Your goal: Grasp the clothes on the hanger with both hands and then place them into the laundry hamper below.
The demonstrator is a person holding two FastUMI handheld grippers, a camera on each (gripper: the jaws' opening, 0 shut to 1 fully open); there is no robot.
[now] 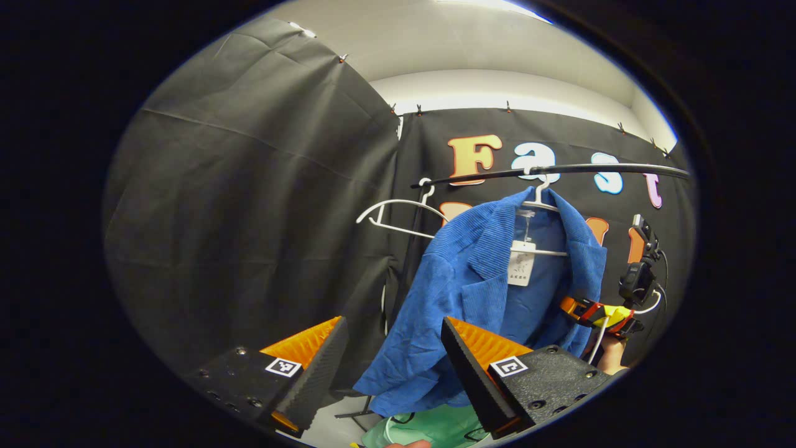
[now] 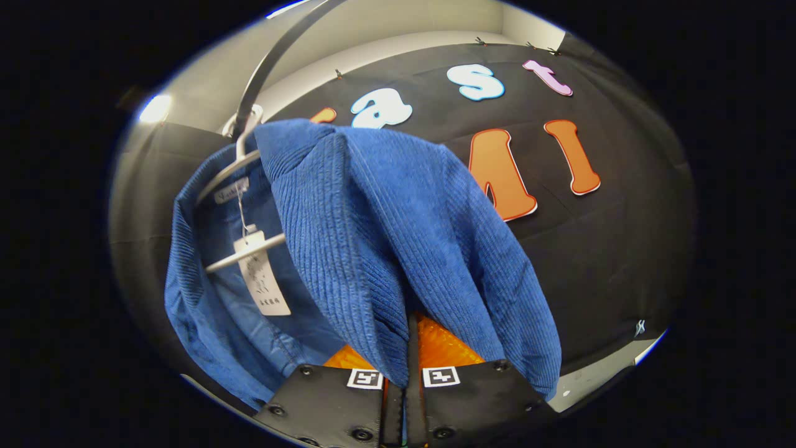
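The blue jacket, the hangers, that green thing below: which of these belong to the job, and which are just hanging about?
Part of the job:
- blue jacket on its white hanger
- right tongs, shut on the jacket
- left tongs, open
- green hamper below

Just there:
- empty hanger
- rail
- paper tag

Left gripper (image 1: 392, 367) spread, right gripper (image 2: 407, 348) closed

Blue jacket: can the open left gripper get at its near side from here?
Probably yes: the left gripper is open, the blue jacket hangs just ahead, and nothing lies between them.
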